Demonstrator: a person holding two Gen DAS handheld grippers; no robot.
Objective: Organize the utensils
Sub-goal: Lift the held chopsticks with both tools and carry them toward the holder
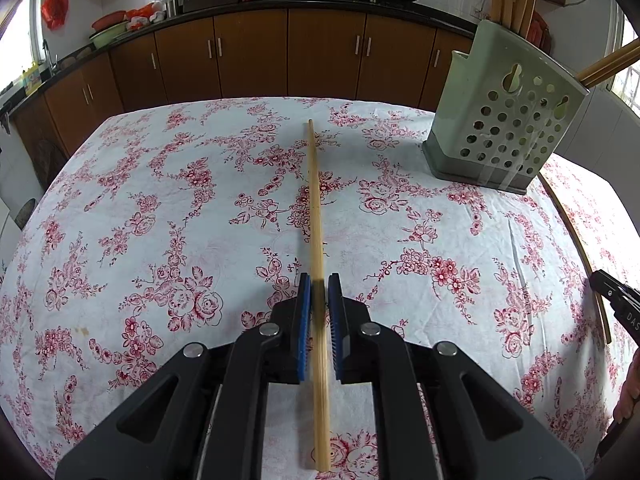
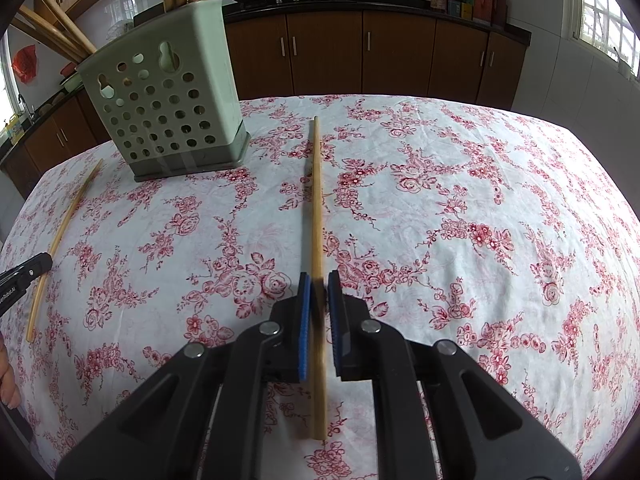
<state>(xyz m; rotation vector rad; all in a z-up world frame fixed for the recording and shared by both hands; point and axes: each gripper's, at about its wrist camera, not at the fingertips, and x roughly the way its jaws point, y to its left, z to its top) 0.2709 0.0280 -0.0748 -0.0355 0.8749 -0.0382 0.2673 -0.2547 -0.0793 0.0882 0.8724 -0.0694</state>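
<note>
Between my left claw (image 1: 319, 292) pads lies one chopstick (image 1: 316, 216), jaws narrow around it, though I cannot tell if they pinch it; my right claw (image 2: 318, 292) brackets another chopstick (image 2: 317, 208) the same way. Both sticks seem to rest on the worktop (image 1: 160, 208). Another stick (image 2: 64, 236) lies loose between them. Farther off, the holder (image 2: 168, 120) already carries several, so I judge three remain

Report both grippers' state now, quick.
Left gripper: jaws around a chopstick, small gaps visible; grip cannot be told.
Right gripper: same with another chopstick; cannot be told.
</note>
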